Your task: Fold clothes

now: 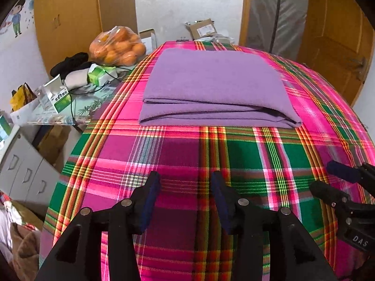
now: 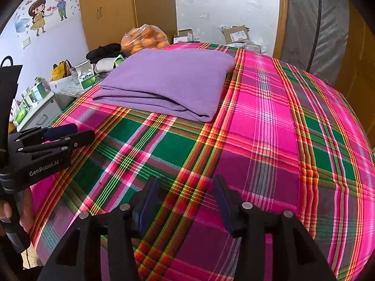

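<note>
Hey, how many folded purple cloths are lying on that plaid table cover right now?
1. The folded purple cloth lies on the far half of the plaid table cover, ahead of both grippers, with its stacked edges toward the cameras. No other cloth lies on the cover.

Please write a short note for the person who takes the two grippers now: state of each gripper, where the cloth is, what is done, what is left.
Left gripper: open, empty, above the plaid cover.
Right gripper: open, empty, also above the cover, beside the left one.
Purple cloth: folded in flat layers, lying on the far part of the cover; neither gripper touches it.
Done: the cloth looks folded.
Left: perhaps one more fold or straightening the near edge; no other cloth to fold is clearly visible.
</note>
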Demonstrator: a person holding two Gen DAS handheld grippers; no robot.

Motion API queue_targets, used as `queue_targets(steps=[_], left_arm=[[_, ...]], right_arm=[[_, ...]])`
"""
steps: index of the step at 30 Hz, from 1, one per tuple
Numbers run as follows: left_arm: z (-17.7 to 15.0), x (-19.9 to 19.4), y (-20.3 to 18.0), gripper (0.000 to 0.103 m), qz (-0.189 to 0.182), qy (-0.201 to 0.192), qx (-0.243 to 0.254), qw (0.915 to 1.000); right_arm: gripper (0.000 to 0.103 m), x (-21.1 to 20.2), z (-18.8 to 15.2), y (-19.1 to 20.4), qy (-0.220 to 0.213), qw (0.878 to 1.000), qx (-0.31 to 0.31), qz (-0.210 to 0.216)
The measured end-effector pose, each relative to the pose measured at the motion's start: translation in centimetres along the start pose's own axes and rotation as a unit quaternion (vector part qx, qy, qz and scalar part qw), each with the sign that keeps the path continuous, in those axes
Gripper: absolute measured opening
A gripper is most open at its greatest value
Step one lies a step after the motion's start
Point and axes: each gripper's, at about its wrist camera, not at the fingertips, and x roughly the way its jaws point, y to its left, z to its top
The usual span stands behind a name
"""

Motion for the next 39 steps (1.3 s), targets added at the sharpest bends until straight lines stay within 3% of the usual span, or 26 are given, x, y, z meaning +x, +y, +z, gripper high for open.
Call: queue_targets(steps=[30,34,39], left_arm=[[0.2,0.1,-0.2,0.054,0.002,0.002,-0.002,1.0],[0.2,0.2,-0.5,0.065,-0.007,0.005,0.006,0.9999],[0.4,0.3,-0.7,0.067,-0.007,0.007,0.007,0.9999]], right_arm=[[0.057,1.2,1.3,0.2,0.004,1.0,-0.001,-0.017],[0.059,1.5,1.6,0.1,0.005,1.0,0.0,-0.018],[0.06,1.6,1.7,0.2,0.005,1.0,0.001,-0.017]])
